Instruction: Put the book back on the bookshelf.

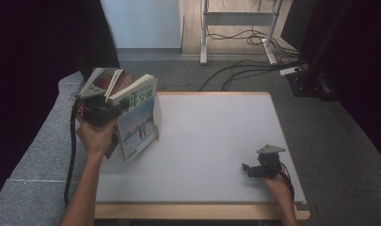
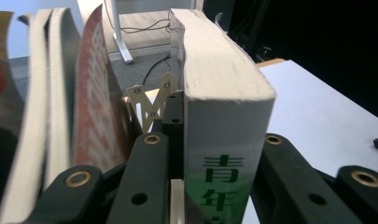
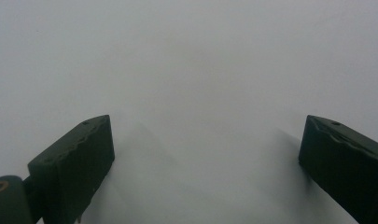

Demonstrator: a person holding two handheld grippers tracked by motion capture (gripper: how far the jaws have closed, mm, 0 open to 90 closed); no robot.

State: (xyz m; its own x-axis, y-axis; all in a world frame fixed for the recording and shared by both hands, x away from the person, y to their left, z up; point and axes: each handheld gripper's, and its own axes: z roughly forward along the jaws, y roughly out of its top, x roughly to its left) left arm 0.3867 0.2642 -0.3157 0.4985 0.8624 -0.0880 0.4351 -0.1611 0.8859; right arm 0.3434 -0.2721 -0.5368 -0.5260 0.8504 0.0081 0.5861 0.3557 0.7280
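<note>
Black left tool (image 2: 214,154) clamps a thick book (image 2: 224,93); right tool (image 3: 205,158) gapes wide.

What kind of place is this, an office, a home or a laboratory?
Most likely a laboratory or recording room. A plain white table stands on grey carpet, dark curtains hang at both sides, and loose cables run across the floor by a metal desk frame. The left gripper holds a book.
</note>
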